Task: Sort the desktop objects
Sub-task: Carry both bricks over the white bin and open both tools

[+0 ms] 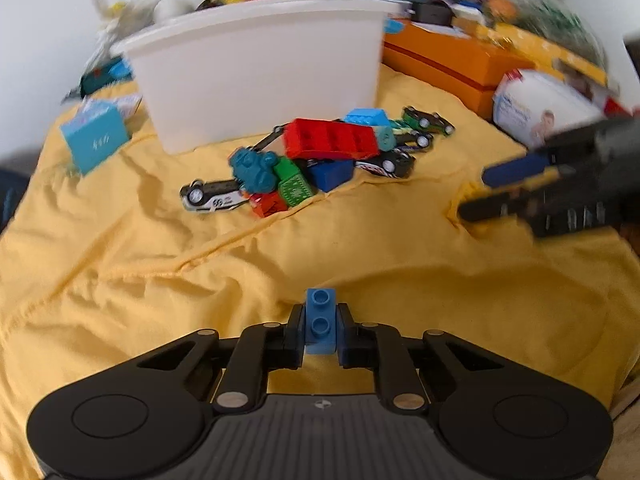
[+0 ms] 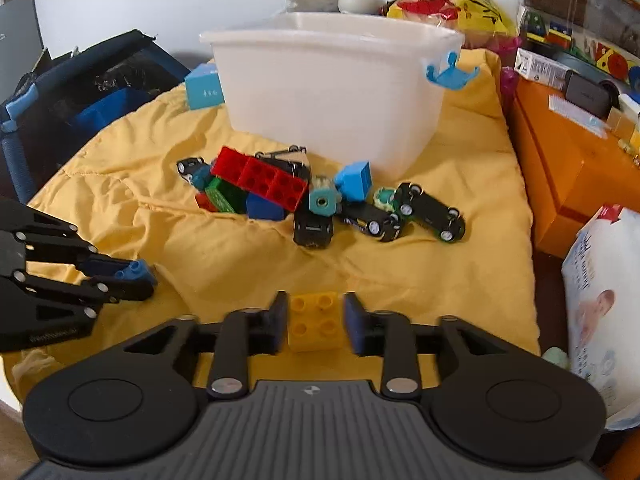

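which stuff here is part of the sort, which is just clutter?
Job:
- blue brick in left gripper
- yellow brick between right gripper jaws
- toy pile
- white bin

Clutter:
- orange box
- wipes pack
- teal box

Blue brick (image 1: 319,322) in hand-held gripper (image 1: 319,312)

A lived-in home, likely a child's play corner. Ahead of the tool, a yellow cloth (image 2: 460,280) carries toy cars (image 2: 434,212), building bricks (image 2: 260,178) and a white tub (image 2: 332,92). A baby-wipes pack (image 2: 600,300) lies to its right.
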